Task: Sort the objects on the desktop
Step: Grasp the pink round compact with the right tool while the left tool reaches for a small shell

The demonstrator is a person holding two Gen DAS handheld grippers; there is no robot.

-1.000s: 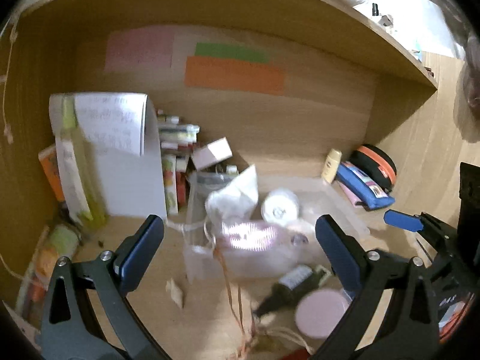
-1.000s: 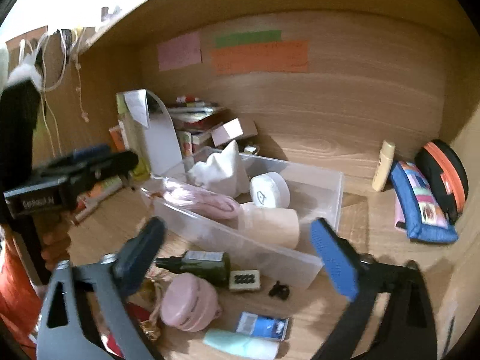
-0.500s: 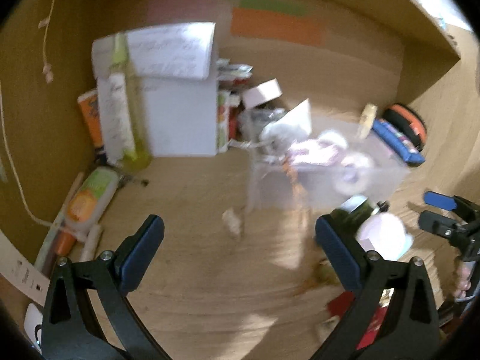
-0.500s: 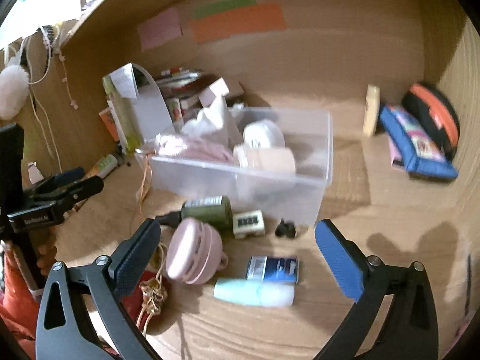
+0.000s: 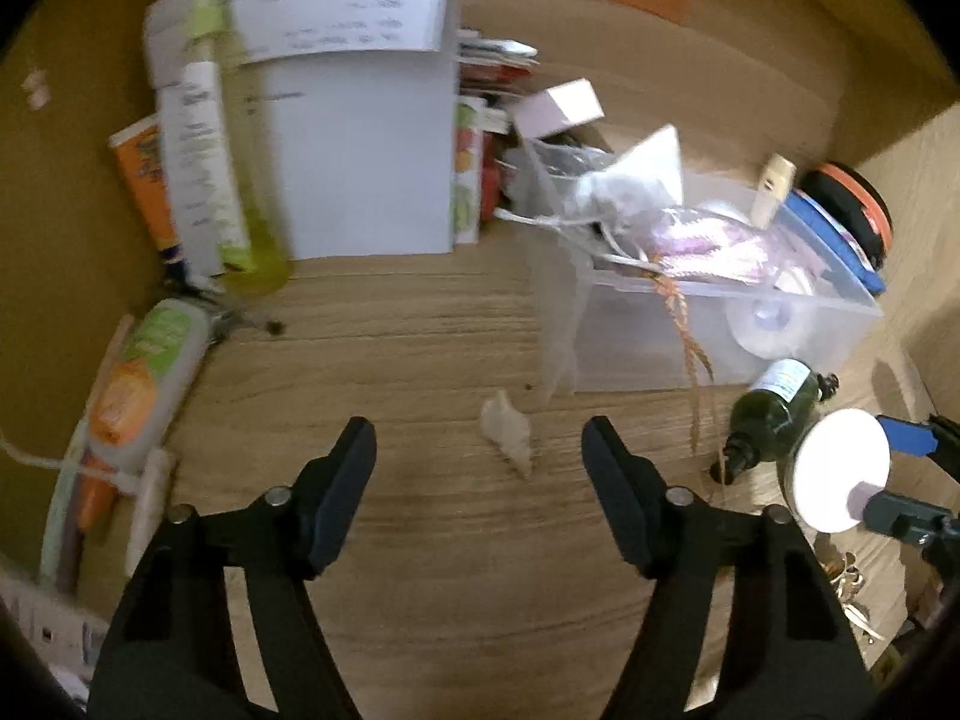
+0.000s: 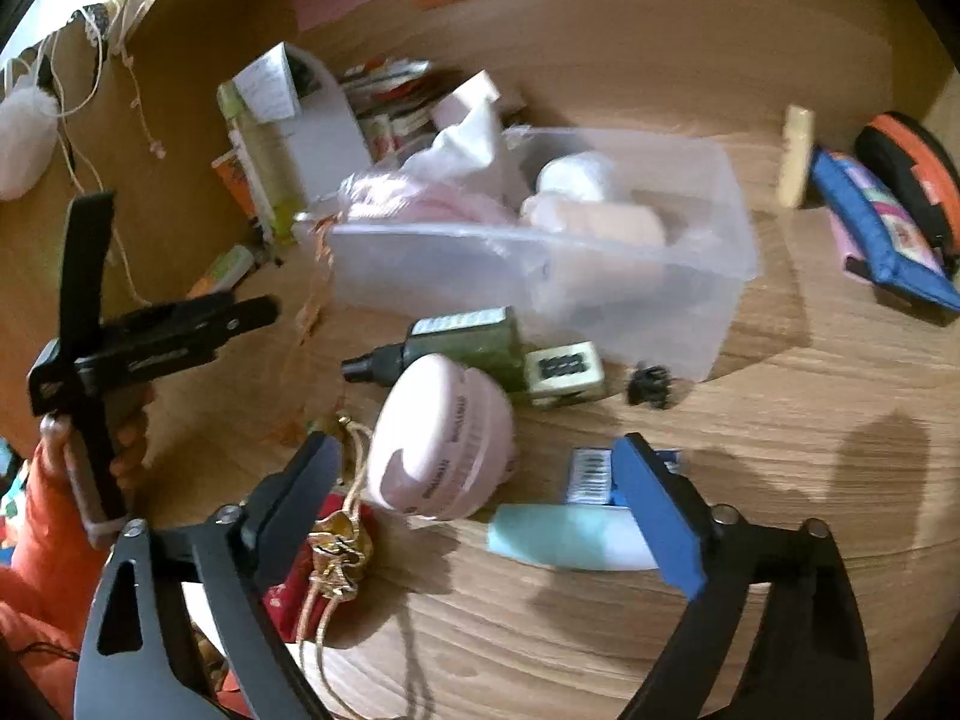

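- Left wrist view: the left gripper (image 5: 479,444) hangs over the bare wooden desk (image 5: 420,540) with its two black fingers spread wide apart and nothing between them.
- Just ahead of the gap lies a small crumpled off-white scrap (image 5: 507,432), touching neither finger.
- To the right stands a clear plastic storage bin (image 5: 708,324), its long axis running from upper left to lower right; a white drawstring pouch (image 5: 630,192) and a pink bundle (image 5: 708,246) fill it.
- A dark green glass dropper bottle (image 5: 774,414) lies on its side in front of the bin, its black nozzle pointing down-left.
- Beside it sits a round pale pink case (image 5: 840,480).
- At the back left a tall yellow-green spray bottle (image 5: 222,138) stands upright against a white paper folder (image 5: 360,150).
- Right wrist view: the right gripper (image 6: 480,498) is held open, one finger black and one with a blue pad, empty.
- The pink case (image 6: 441,438) lies between and just beyond the fingers, touching the green bottle (image 6: 468,342), whose long axis runs left to right with the nozzle to the left.
- A mint-green tube (image 6: 564,537) lies crosswise beside the blue pad, partly behind it.
- The clear bin (image 6: 540,264) sits behind these.
- A red pouch with gold cord (image 6: 324,564) lies by the black finger.
- At the far left the left gripper (image 6: 264,309) appears side-on; its opening cannot be judged here.
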